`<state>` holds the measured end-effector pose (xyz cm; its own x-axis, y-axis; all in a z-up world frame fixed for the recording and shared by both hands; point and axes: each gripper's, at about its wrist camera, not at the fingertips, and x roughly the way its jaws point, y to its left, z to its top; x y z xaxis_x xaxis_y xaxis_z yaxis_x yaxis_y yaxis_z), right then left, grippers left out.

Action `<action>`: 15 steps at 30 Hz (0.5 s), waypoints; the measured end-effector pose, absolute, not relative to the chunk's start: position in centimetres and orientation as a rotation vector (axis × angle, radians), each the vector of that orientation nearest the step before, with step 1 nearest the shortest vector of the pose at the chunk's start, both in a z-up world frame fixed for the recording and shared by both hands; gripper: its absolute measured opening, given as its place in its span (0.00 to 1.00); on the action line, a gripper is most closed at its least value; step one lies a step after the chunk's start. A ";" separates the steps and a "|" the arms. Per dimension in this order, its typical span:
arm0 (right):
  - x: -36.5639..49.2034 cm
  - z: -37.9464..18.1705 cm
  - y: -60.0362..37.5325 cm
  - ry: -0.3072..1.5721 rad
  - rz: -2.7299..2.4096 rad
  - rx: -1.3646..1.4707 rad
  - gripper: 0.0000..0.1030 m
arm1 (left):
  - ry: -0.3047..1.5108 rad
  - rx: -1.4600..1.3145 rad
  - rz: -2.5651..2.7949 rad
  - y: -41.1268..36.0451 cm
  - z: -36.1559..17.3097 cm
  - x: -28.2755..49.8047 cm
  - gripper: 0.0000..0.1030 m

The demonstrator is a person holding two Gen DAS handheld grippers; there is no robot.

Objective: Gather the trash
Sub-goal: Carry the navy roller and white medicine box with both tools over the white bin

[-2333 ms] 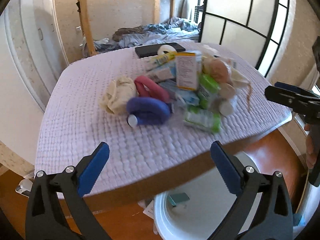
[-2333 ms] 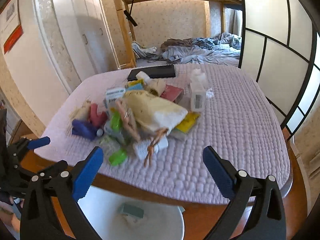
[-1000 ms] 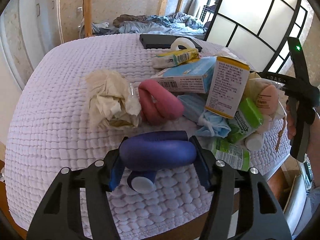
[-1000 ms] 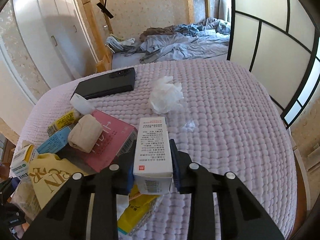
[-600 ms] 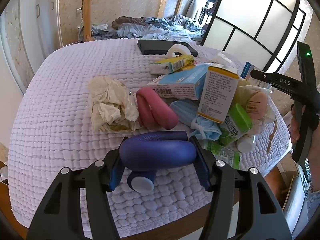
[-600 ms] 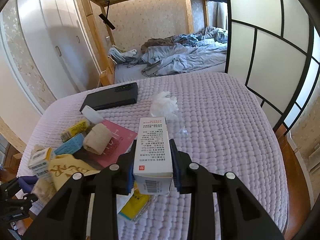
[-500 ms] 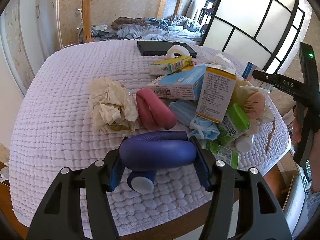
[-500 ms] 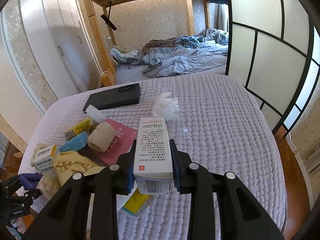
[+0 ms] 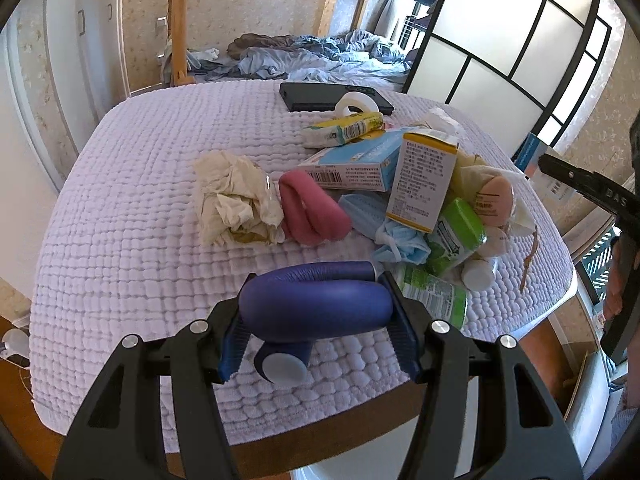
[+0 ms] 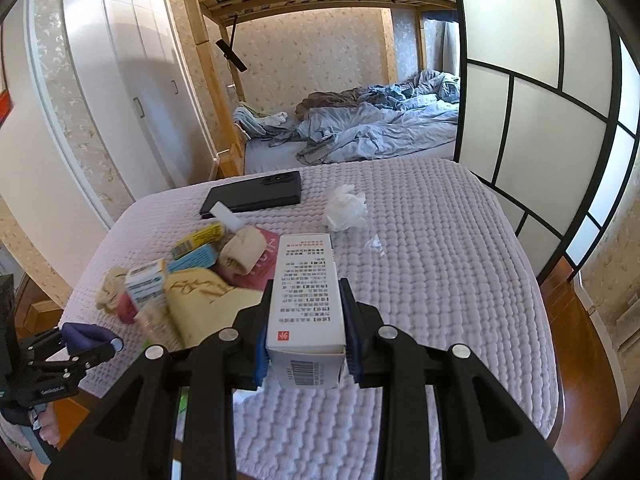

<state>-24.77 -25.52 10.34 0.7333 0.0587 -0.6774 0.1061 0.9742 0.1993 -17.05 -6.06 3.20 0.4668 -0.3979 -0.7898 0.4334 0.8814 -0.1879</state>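
The left gripper [image 9: 320, 340] is tilting down toward the near edge of the quilted lavender table cover [image 9: 132, 240], its blue pads pressing both sides of a dark blue folded tube [image 9: 316, 308] whose grey cap [image 9: 283, 367] is pointing back at the camera. The right gripper [image 10: 305, 338] is also angling downward, its jaws pinching a white printed carton [image 10: 306, 300] with a barcode on its near end.

The left wrist view is showing the pile close up: a crumpled beige tissue [image 9: 232, 200], a pink folded tube [image 9: 312, 214], a blue face mask [image 9: 396, 236], a yellow-trimmed box [image 9: 422, 180] leaning upright, a light blue box [image 9: 356, 164] and a green-capped bottle [image 9: 460, 228]. At its bottom edge a sliver of a white bin [image 9: 360, 472] is peeking out beneath the table.

The right wrist view is revealing what that one is hiding: a crumpled white wrapper [image 10: 345, 208] lying apart from the pile, a pink flat pack [image 10: 262, 260] under a beige roll [image 10: 242, 254], and a black phone [image 10: 254, 196] at the far side.
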 end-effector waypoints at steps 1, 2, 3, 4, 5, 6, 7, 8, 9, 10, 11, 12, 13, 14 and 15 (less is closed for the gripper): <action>-25.0 10.4 -25.3 0.750 -0.024 0.228 0.29 | 0.959 0.043 -0.511 -6.1 3.2 -17.2 0.59; -25.4 10.4 -25.0 0.752 -0.020 0.221 0.29 | 0.960 0.046 -0.511 -6.0 3.3 -17.3 0.59; -25.7 10.4 -24.7 0.754 -0.018 0.216 0.29 | 0.961 0.049 -0.512 -6.0 3.3 -17.5 0.59; -26.0 10.3 -24.5 0.755 -0.016 0.211 0.29 | 0.963 0.050 -0.512 -6.0 3.3 -17.6 0.59; -26.5 10.3 -24.2 0.758 -0.012 0.207 0.29 | 0.965 0.050 -0.513 -5.9 3.3 -17.7 0.59; -26.8 10.3 -24.0 0.760 -0.008 0.206 0.29 | 0.968 0.049 -0.514 -5.8 3.3 -17.9 0.59; -27.2 10.2 -23.7 0.762 -0.002 0.207 0.29 | 0.969 0.048 -0.514 -5.8 3.3 -17.9 0.59; -27.4 10.2 -23.6 0.763 0.002 0.208 0.29 | 0.971 0.047 -0.515 -5.7 3.3 -18.1 0.59; -27.6 10.3 -23.3 0.765 0.007 0.208 0.29 | 0.972 0.047 -0.516 -5.7 3.4 -18.2 0.59; -27.8 10.3 -23.1 0.766 0.012 0.208 0.29 | 0.973 0.046 -0.517 -5.6 3.4 -18.4 0.59; -28.2 10.3 -22.8 0.768 0.019 0.209 0.29 | 0.973 0.046 -0.518 -5.6 3.4 -18.5 0.59; -28.4 10.3 -22.5 0.770 0.024 0.209 0.29 | 0.974 0.047 -0.520 -5.5 3.5 -18.6 0.59; -28.7 10.3 -22.4 0.772 0.029 0.210 0.29 | 0.975 0.048 -0.522 -5.5 3.5 -18.8 0.59; -29.0 10.2 -22.1 0.774 0.035 0.214 0.29 | 0.975 0.049 -0.524 -5.5 3.5 -18.9 0.59; -29.3 10.2 -21.9 0.778 0.043 0.218 0.29 | 0.976 0.050 -0.526 -5.4 3.6 -19.2 0.59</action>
<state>-29.28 -21.87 10.17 0.7124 0.1189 -0.6917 0.0417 0.9766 0.2108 -19.16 -5.40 3.58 0.4460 -0.4020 -0.7997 0.4464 0.8743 -0.1905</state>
